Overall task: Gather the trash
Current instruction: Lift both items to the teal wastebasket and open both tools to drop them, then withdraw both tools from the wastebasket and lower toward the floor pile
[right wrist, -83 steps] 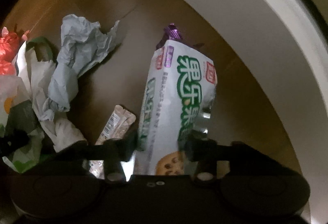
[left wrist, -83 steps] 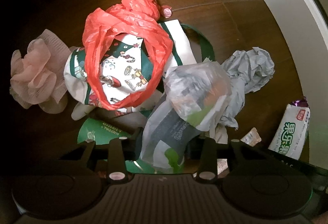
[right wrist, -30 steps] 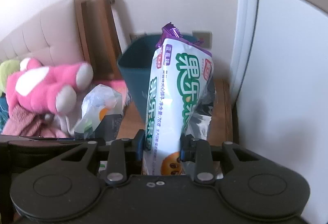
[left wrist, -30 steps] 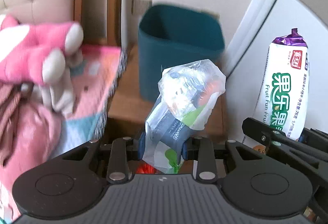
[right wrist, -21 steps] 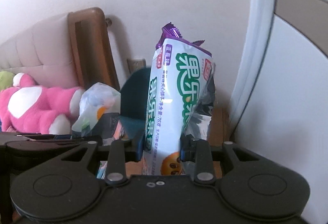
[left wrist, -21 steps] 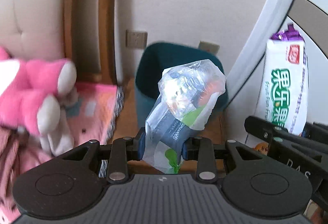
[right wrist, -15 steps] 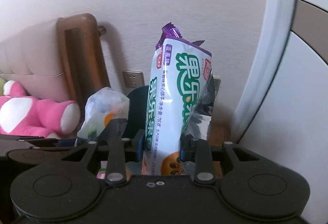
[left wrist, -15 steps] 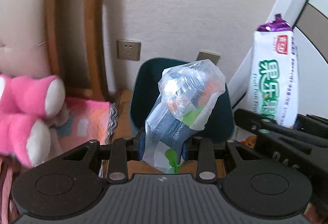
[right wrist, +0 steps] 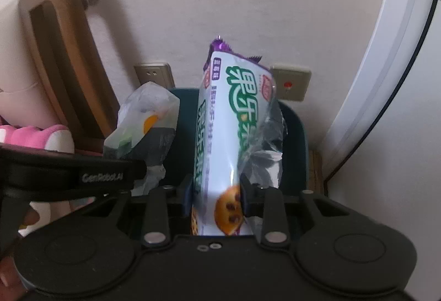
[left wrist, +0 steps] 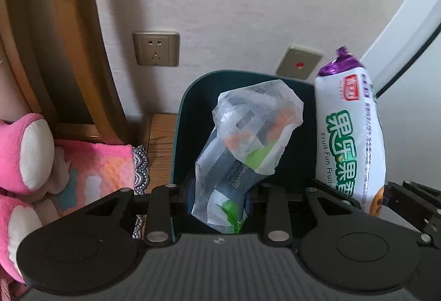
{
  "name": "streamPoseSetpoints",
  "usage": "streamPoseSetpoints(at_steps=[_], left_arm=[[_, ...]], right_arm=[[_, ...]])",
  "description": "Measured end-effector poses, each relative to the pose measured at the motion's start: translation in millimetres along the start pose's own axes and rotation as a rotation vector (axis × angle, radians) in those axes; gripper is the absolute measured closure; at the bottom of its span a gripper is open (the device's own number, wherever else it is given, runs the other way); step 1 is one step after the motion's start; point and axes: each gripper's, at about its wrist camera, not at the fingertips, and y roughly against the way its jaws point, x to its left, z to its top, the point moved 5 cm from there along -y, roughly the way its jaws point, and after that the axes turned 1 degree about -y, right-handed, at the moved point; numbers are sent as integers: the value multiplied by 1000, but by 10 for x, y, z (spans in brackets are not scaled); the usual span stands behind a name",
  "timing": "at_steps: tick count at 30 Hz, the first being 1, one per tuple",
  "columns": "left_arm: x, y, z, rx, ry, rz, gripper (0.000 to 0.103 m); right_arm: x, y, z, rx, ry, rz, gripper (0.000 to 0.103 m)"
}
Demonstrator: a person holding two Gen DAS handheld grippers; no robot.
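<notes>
Left wrist view: left gripper [left wrist: 219, 195] clamps a clear plastic bag [left wrist: 248, 146] over the teal bin [left wrist: 182, 119], while right gripper [right wrist: 215, 197] pinches a biscuit packet [right wrist: 234, 130] alongside, both apparently poised for dropping in.

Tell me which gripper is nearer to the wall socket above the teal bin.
Left. The left gripper, shut on the clear plastic bag, sits on the wall socket side of the teal bin. The right gripper, shut on the cookie packet, is further from it.
</notes>
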Motion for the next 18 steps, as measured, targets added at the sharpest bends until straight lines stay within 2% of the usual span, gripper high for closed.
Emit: streamPoseSetpoints(at_steps=[4, 6, 7, 12, 14, 16, 18], left_arm=[[-42, -208, 35, 33, -41, 6, 71], [-83, -250, 37, 41, -68, 4, 71], [-100, -272, 35, 51, -78, 2, 71], [-129, -398, -9, 90, -115, 8, 68], [-165, -393, -12, 76, -141, 6, 54], [-191, -370, -10, 62, -156, 5, 46], [-212, -346, -16, 51, -171, -1, 45]], right_arm=[[-54, -160, -24, 27, 20, -28, 68], [-66, -201, -29, 37, 18, -41, 62], [-72, -228, -35, 43, 18, -47, 55], [-76, -242, -107, 69, 54, -69, 50], [-67, -238, -107, 77, 70, -75, 48], [-71, -213, -136, 76, 88, -80, 47], [-66, -202, -157, 71, 97, -79, 46]])
